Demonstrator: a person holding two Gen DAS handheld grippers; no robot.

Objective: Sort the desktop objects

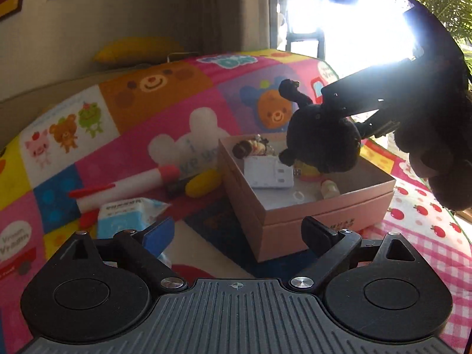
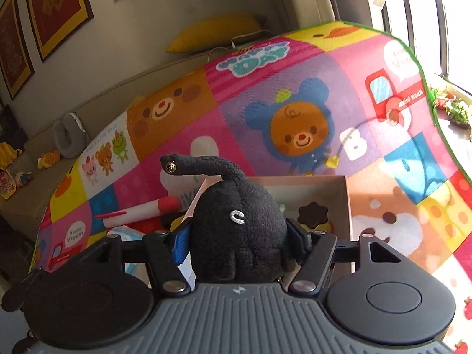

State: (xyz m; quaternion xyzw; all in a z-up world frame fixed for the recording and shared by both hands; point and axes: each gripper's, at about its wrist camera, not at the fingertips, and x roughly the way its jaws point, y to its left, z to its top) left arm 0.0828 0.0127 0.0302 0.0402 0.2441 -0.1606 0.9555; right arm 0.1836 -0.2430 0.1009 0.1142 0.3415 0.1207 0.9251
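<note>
- The cartoon-patterned mat [image 2: 295, 94] covers the whole worktop in front of you, with squares of bears, a frog, a pig and a red truck.
- The pink box [image 1: 324, 215] sits open on the mat, just ahead of your left gripper; from your right wrist camera its far wall [image 2: 295, 180] shows behind the toy.
- Your right gripper [image 2: 239, 237] is clamped on the black plush toy [image 2: 236, 221], one pad pressing each side of its body, the long tail curling up and left. In the left wrist view the same toy [image 1: 321, 135] hangs above the box's far right part, clear of what lies inside.
- Your left gripper [image 1: 236, 233] stands wide apart and has hold of nothing; between its jaws you see only mat and the box's near corner.
- The red-and-white marker [image 1: 126, 184] lies on the mat left of the box.
- The blue-and-white tissue pack [image 1: 126, 216] lies near the marker, just beyond your left gripper's blue pad.
- The white device [image 1: 268, 172] lies flat inside the box.
- The yellow oval piece [image 1: 203, 187] rests on the mat just beside the box's left wall.
- The chocolate-topped toy [image 2: 312, 215] sits inside the box, right of the plush.
- A small round dark piece [image 1: 242, 149] lies in the box's far corner.
</note>
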